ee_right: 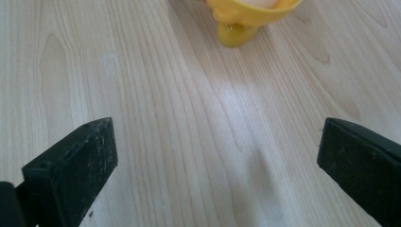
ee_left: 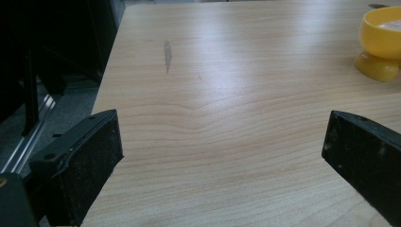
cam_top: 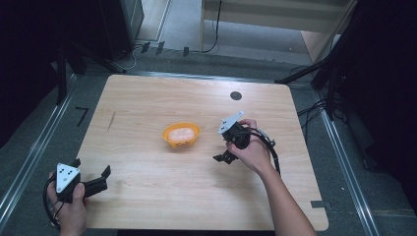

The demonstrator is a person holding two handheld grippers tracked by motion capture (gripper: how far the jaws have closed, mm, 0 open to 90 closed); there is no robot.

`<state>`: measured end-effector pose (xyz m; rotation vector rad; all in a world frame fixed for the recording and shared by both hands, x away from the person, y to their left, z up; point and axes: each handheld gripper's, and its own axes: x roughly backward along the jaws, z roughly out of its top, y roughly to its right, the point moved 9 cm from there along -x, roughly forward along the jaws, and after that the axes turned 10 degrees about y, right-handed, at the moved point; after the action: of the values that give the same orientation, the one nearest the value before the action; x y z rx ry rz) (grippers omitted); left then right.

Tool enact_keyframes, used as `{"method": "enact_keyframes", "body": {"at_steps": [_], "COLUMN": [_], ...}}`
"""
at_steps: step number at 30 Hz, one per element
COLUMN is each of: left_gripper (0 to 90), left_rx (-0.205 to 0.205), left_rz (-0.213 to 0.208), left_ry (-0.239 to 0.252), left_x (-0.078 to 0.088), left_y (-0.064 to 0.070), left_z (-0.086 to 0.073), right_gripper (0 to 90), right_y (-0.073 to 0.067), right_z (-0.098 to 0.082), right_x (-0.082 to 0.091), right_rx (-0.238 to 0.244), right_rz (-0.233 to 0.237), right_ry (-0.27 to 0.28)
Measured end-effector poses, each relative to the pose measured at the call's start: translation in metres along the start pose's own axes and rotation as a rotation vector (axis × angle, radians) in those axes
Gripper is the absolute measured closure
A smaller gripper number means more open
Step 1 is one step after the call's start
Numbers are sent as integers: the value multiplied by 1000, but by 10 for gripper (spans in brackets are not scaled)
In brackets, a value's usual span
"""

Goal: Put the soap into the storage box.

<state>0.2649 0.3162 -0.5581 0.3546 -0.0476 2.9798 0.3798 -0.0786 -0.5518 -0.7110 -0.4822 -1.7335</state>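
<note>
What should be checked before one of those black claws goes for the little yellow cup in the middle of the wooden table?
1. Right gripper open: ok, its jaws stand wide apart.
2. Left gripper open: ok, also spread wide.
3. Yellow footed plastic cup upright: ok, standing on its foot.
4. Pale rounded thing sits in the cup: ok; what it is, cannot tell.
5. Path from right gripper to cup: ok, bare wooden table between them.
6. Grippers holding anything: ok, both empty.
</note>
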Motion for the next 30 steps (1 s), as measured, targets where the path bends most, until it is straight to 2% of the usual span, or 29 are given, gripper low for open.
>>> {"method": "enact_keyframes", "body": {"at_steps": [14,19,30], "left_gripper": [0,0,0], "left_rx": [-2,-3,-5], "left_rz": [2,2,5], "left_ry": [-1,0,-3], "left_x": [0,0,0], "left_y": [0,0,0], "left_z": [0,0,0], "right_gripper": [0,0,0], "right_y": [-3,-4,-7], "right_z": [-26,-36,-58], "right_x": [15,21,34], "right_rx": [-74,-120,-166], "right_rz": [-46,-75,-106], "right_ry": [84,140,172]}}
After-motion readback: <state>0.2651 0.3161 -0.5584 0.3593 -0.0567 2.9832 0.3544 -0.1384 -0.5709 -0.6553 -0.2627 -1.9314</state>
